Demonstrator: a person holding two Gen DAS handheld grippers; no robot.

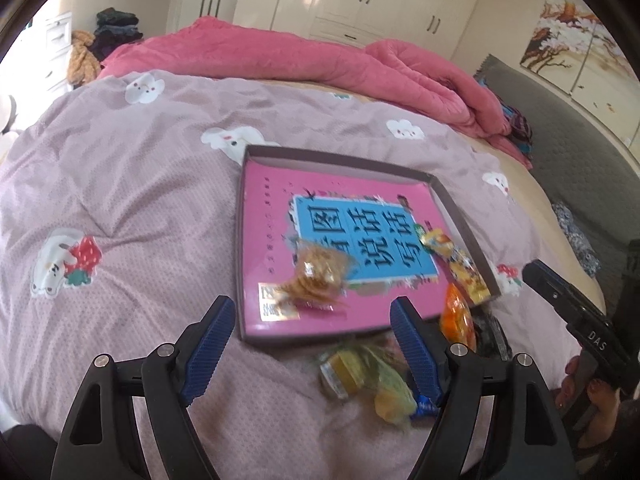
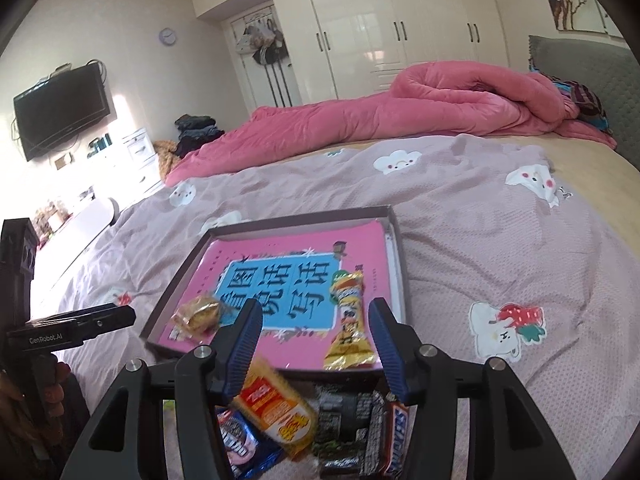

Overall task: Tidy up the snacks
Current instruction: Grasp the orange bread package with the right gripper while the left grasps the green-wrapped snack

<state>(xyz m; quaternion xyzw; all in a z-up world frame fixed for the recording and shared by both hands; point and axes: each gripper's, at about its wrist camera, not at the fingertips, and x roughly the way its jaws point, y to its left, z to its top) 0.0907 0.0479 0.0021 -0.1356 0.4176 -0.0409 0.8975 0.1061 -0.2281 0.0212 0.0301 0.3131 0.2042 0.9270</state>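
A shallow brown box [image 1: 344,162] [image 2: 298,216] lies on the bed with a pink book [image 1: 272,216] [image 2: 280,246] flat inside it. On the book rest a clear biscuit packet [image 1: 316,276] [image 2: 200,314] and a gold candy packet [image 1: 464,264] [image 2: 348,320]. My left gripper [image 1: 312,304] is open above the box's near edge, with a green-yellow packet [image 1: 368,376] lying by its right finger. My right gripper [image 2: 315,308] is open too, with nothing pressed between its pads. Under it lie an orange-yellow packet [image 2: 276,408], a black packet [image 2: 344,420], a Snickers bar [image 2: 396,440] and a blue packet [image 2: 240,444].
A mauve quilt [image 1: 140,200] with cartoon prints covers the bed, and a rolled pink blanket [image 2: 440,108] lies along its far side. A grey headboard [image 1: 572,152] stands to the right. White wardrobes [image 2: 400,24] line the back wall.
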